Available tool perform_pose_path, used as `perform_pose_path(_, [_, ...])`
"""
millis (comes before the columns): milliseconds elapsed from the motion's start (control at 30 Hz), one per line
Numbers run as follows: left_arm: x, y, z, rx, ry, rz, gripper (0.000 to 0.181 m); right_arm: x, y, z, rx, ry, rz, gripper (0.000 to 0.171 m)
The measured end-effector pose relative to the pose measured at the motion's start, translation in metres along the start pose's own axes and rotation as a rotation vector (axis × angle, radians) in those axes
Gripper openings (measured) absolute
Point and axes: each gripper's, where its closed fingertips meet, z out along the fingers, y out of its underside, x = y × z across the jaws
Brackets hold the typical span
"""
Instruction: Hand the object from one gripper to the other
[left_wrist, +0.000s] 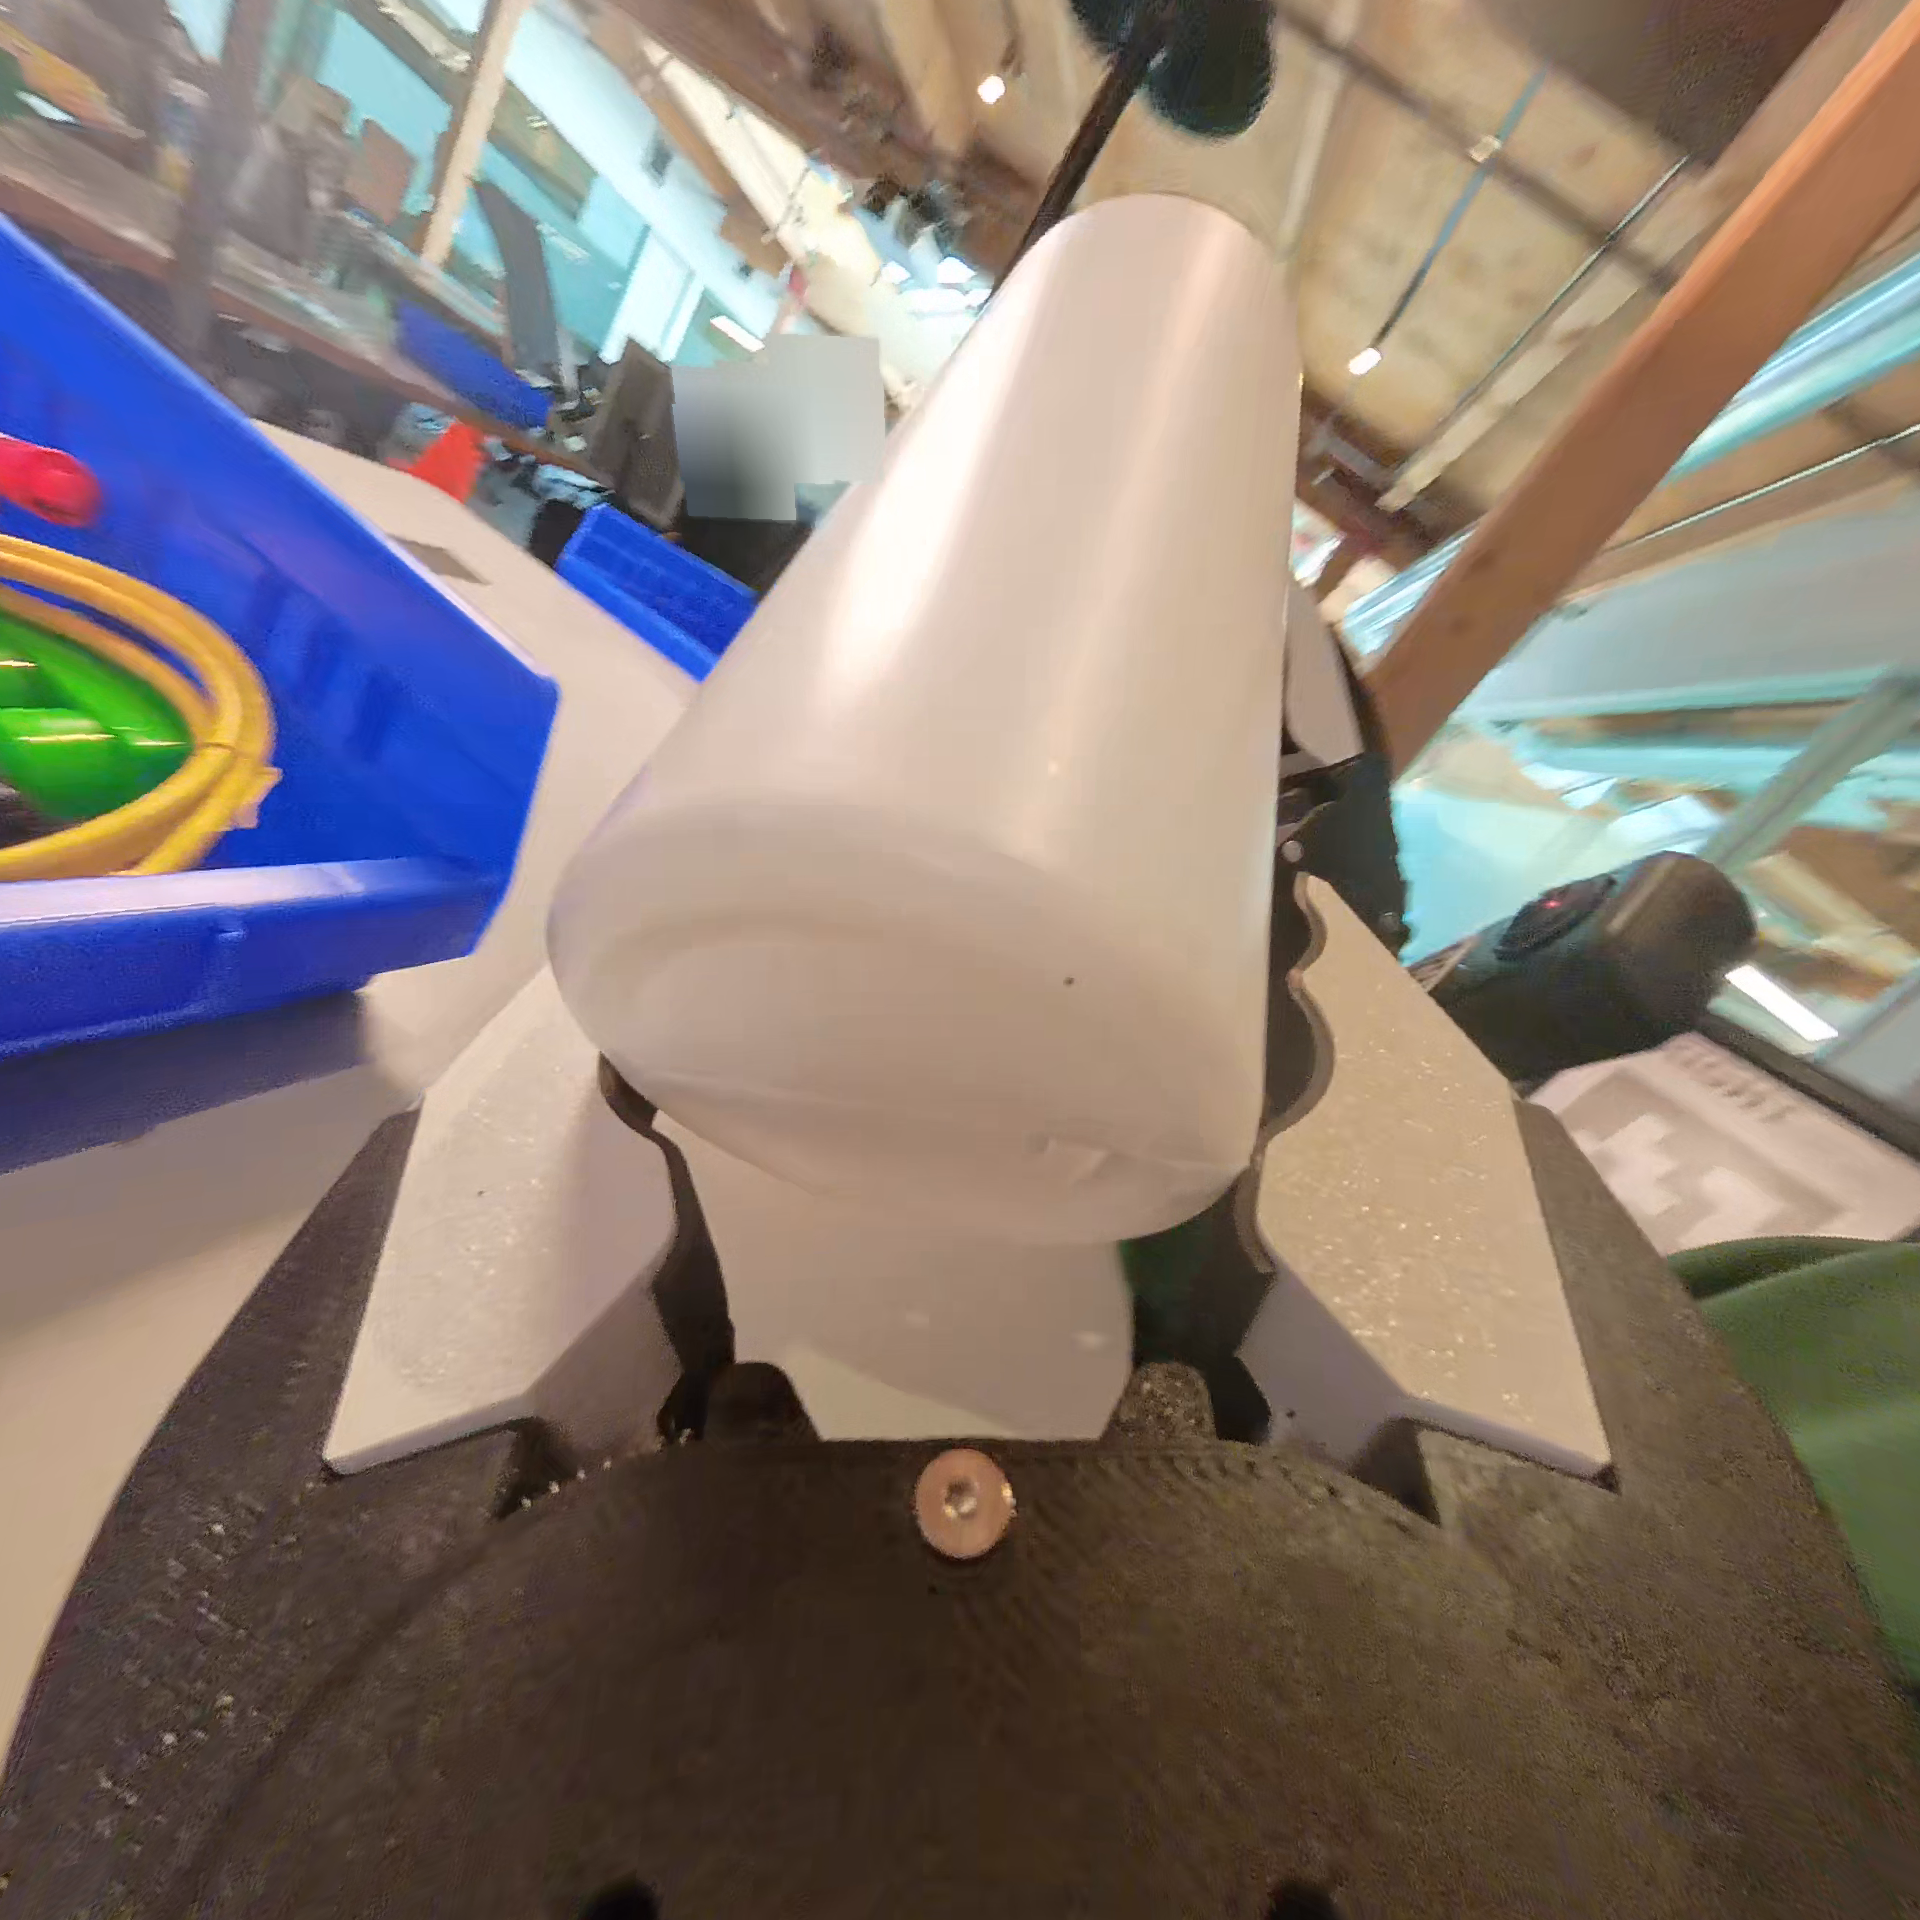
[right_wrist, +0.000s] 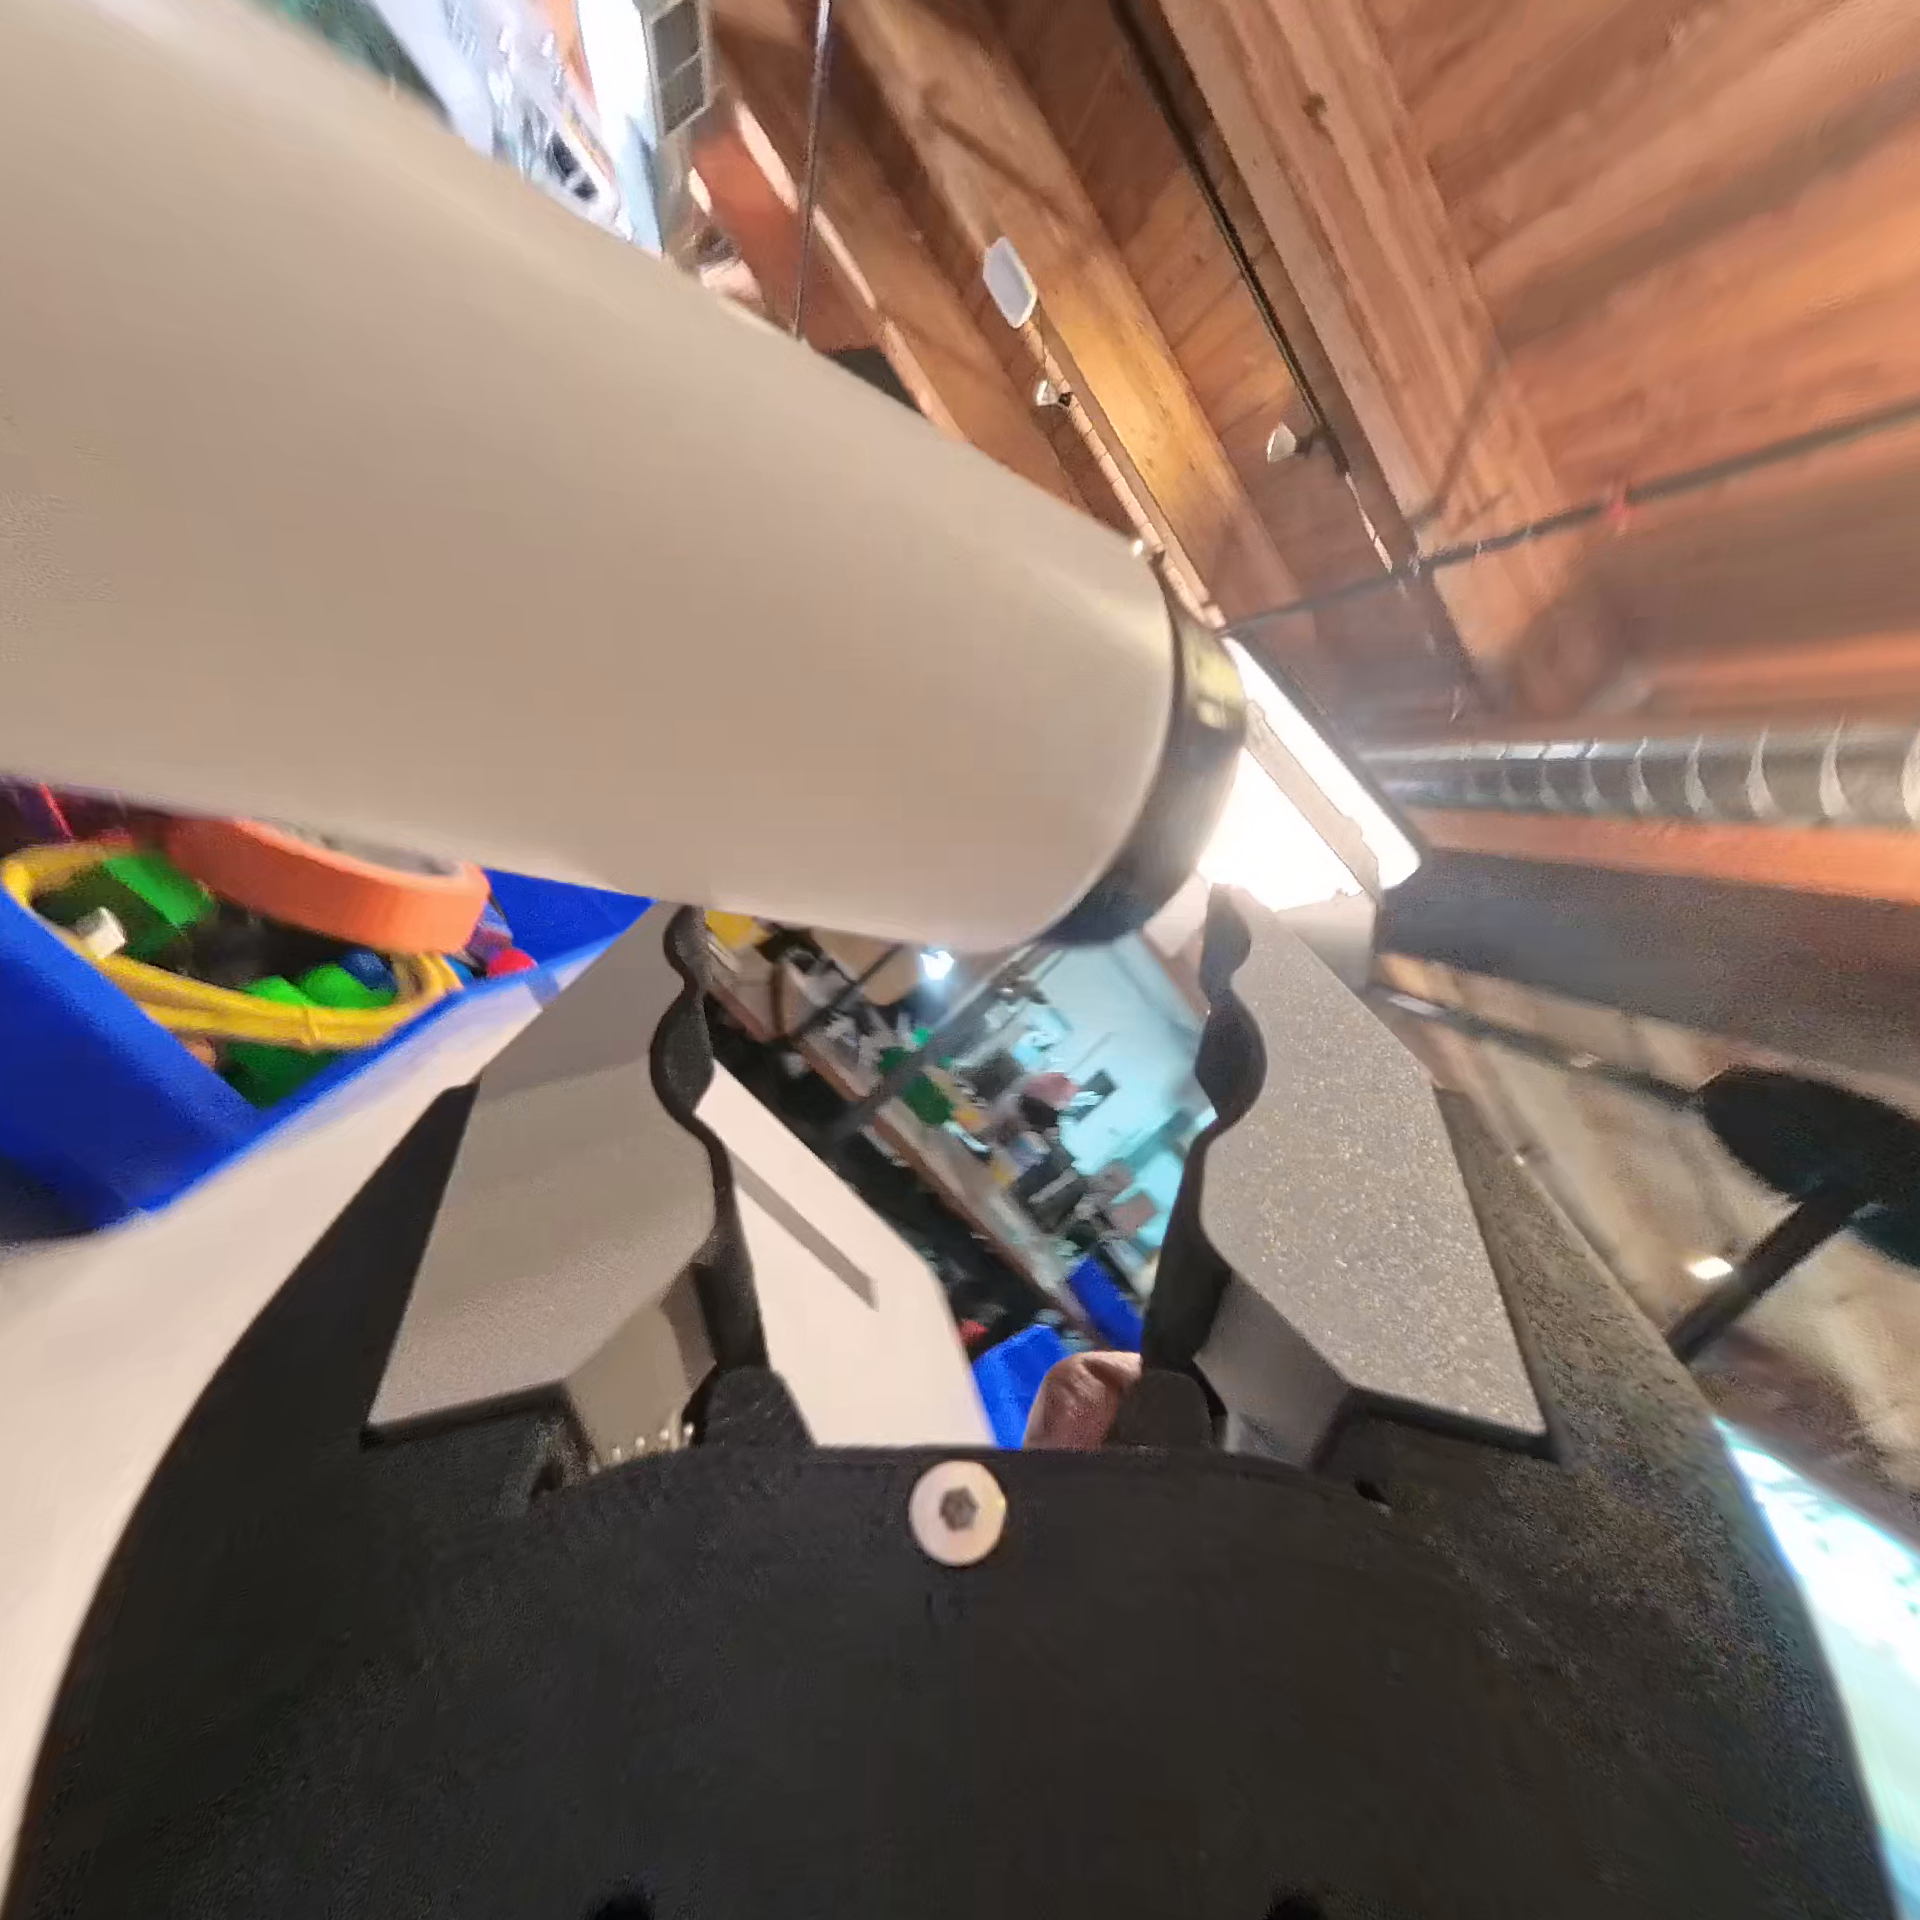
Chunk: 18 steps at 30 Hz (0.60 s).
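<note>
Blue bin (left_wrist: 312, 665) with yellow cable (left_wrist: 156, 717) sits left of the white bottle (left_wrist: 935, 779). Left gripper (left_wrist: 935, 1101) is clamped on the bottle's base end, body pointing away, probably to offer the far end. In the right wrist view the bottle (right_wrist: 520, 582) lies across just beyond the tips of the right gripper (right_wrist: 956, 966), fingers spread, holding nothing. No readable writing on the bottle.
</note>
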Motion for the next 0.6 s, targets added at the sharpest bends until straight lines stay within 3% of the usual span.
perform_pose_path(167, [0.021, -0.015, -0.004, 0.117, 0.182, -0.117, 0.118, -0.001, -0.013, -0.004, 0.092, -0.195, 0.464, 0.091])
perform_pose_path(333, [0.036, -0.034, -0.018, 0.212, 0.353, -0.219, 0.117, -0.029, -0.039, -0.022, 0.217, -0.693, 0.935, 0.089])
perform_pose_path(433, [0.022, -0.026, -0.011, 0.180, 0.264, -0.223, 0.117, -0.034, -0.062, -0.040, 0.301, -0.911, 1.115, 0.100])
perform_pose_path(600, [0.033, -0.005, 0.000, 0.066, 0.295, -0.199, 0.118, -0.041, -0.072, -0.042, 0.297, -1.014, 1.304, 0.102])
